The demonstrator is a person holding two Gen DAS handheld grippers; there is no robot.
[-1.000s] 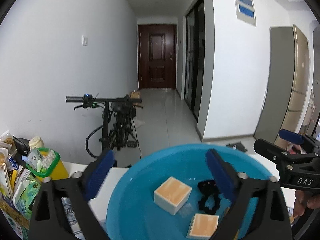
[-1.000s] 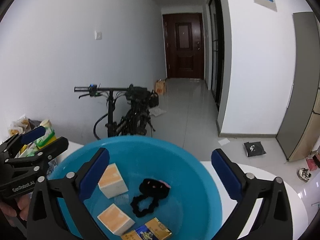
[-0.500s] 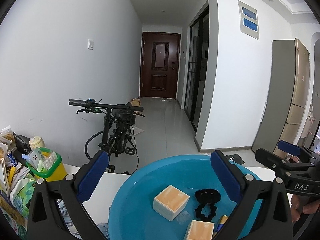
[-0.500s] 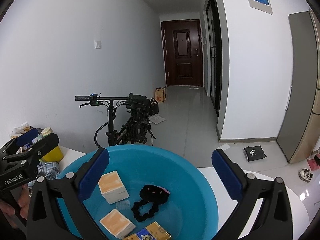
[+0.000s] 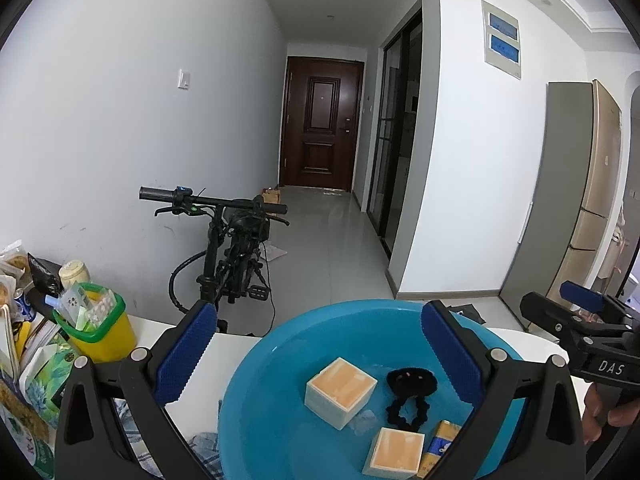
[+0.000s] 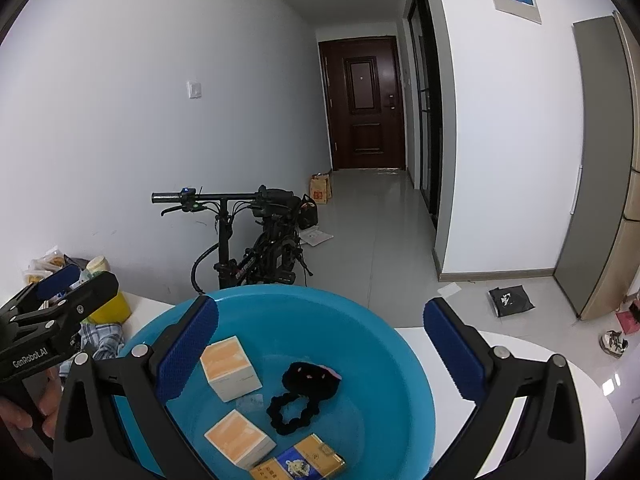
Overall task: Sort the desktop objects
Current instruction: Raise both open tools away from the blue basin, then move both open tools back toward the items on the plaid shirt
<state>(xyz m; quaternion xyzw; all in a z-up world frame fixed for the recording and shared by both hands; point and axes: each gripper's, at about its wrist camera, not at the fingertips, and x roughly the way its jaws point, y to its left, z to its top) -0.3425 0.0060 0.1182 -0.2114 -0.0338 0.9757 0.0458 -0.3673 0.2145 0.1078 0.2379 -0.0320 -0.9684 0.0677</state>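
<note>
A blue basin stands on the white table and holds two cream boxes with orange tops, a black scrunchie and a yellow-and-blue packet. My left gripper hangs open and empty above the basin's near-left side. The right gripper shows at the right edge of that view. In the right wrist view the same basin holds the boxes, the scrunchie and the packet. My right gripper is open and empty over it, with the left gripper at the left.
A yellow bin with a green rim and snack packs crowd the table's left end. A checked cloth lies beside the basin. Beyond the table's far edge stands a black bicycle. Bare white tabletop lies right of the basin.
Both grippers have drawn back and tilted up, so the basin sits lower in each view. The left gripper's fingers have spread a little wider. The basin's contents have not moved.
</note>
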